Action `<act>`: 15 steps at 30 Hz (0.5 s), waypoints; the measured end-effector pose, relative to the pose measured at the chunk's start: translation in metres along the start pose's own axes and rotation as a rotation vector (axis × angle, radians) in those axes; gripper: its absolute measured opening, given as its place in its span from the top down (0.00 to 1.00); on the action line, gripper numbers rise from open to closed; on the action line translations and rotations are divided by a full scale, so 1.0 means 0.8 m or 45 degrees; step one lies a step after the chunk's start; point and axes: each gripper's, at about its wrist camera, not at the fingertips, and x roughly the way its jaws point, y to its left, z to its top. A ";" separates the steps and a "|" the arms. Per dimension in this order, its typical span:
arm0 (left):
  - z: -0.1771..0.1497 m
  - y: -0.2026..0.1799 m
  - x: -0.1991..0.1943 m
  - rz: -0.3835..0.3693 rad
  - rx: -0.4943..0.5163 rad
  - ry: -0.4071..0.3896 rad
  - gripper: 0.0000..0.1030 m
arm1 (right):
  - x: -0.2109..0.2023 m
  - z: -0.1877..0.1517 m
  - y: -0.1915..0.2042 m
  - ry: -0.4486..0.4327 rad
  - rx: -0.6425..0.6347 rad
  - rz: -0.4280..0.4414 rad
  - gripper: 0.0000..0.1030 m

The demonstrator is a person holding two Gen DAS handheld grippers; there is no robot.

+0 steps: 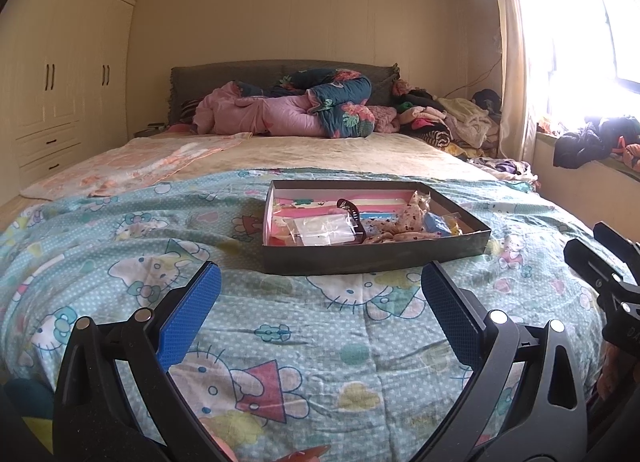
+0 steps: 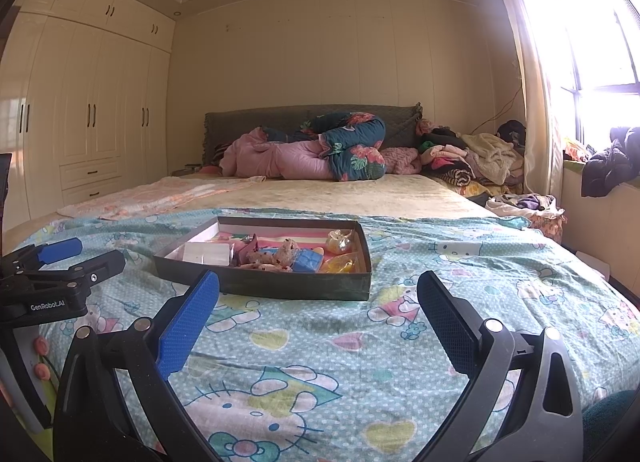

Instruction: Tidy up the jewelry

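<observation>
Black shallow box (image 1: 376, 258) of jumbled jewelry sits untouched mid-bed (image 1: 120, 262); my left tongs (image 1: 320, 294) and right tongs (image 2: 318, 302) gape apart, empty—sorting unstarted.

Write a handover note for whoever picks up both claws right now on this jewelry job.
Left claw: open, empty, above the quilt, short of the box.
Right claw: open, empty, also short of the box.
Shallow dark box sits on the cartoon quilt ahead of both. Inside: clear plastic bags, speckled pink fabric piece, blue packet, yellow pouches.
Done: nothing visibly sorted; contents lie mixed.
Left: everything, starting with a first pick from the box.
</observation>
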 end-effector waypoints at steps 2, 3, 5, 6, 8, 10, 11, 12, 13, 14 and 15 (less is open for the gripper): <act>-0.001 -0.001 0.001 0.002 0.001 0.009 0.11 | -0.001 0.001 -0.001 -0.002 0.006 0.001 0.06; -0.001 -0.002 0.002 -0.002 -0.003 0.014 0.11 | -0.001 0.001 -0.002 -0.001 0.009 0.001 0.06; 0.000 -0.002 0.002 -0.009 -0.008 0.016 0.11 | 0.000 0.002 -0.004 0.003 0.019 0.001 0.06; 0.000 -0.002 0.002 -0.010 -0.011 0.018 0.11 | 0.000 0.003 -0.006 0.004 0.028 0.000 0.06; 0.001 0.002 0.006 -0.018 -0.032 0.038 0.11 | -0.001 0.006 -0.011 0.000 0.048 -0.012 0.06; 0.004 0.012 0.018 -0.010 -0.065 0.075 0.11 | 0.003 0.012 -0.024 0.012 0.095 -0.030 0.06; 0.007 0.020 0.027 0.016 -0.079 0.097 0.11 | 0.007 0.018 -0.038 0.023 0.150 -0.051 0.06; 0.011 0.031 0.037 0.051 -0.100 0.117 0.11 | 0.013 0.023 -0.050 0.034 0.181 -0.083 0.06; 0.018 0.047 0.052 0.071 -0.132 0.139 0.11 | 0.024 0.031 -0.069 0.050 0.207 -0.154 0.06; 0.024 0.061 0.064 0.098 -0.141 0.155 0.11 | 0.036 0.038 -0.089 0.067 0.233 -0.228 0.06; 0.030 0.076 0.078 0.158 -0.142 0.164 0.11 | 0.057 0.048 -0.117 0.127 0.264 -0.303 0.06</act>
